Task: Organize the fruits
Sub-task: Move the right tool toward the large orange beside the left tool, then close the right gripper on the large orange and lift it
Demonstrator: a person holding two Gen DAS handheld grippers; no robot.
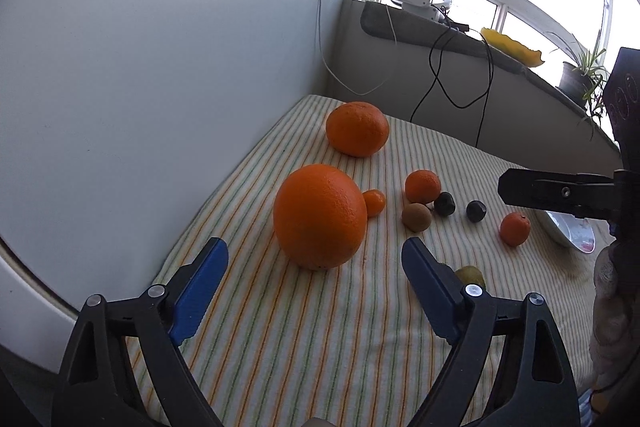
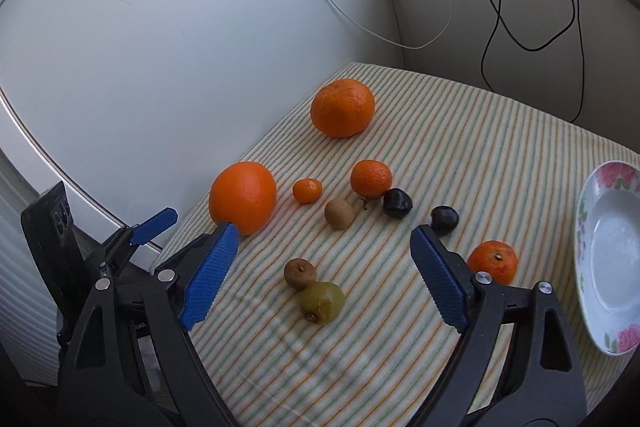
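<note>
Fruits lie on a striped cloth [image 1: 320,339]. In the left wrist view my left gripper [image 1: 315,245] stands open, with a big orange [image 1: 320,215] just ahead of its blue fingertips and not touched. Behind it sit a second big orange [image 1: 357,129], small mandarins [image 1: 423,185], a kiwi [image 1: 416,217] and two dark plums [image 1: 445,204]. My right gripper [image 2: 324,231] is open above the cloth with nothing gripped. A brown fruit [image 2: 300,272] and a green fruit [image 2: 322,302] lie below its fingers, and a kiwi [image 2: 339,213] lies ahead.
A flowered white bowl [image 2: 608,259] sits at the cloth's right edge, with a mandarin [image 2: 493,262] near it. A white wall [image 1: 160,67] borders the cloth on the left. Cables [image 2: 496,19] hang from a grey sill behind. A gloved hand [image 1: 612,307] is at the right.
</note>
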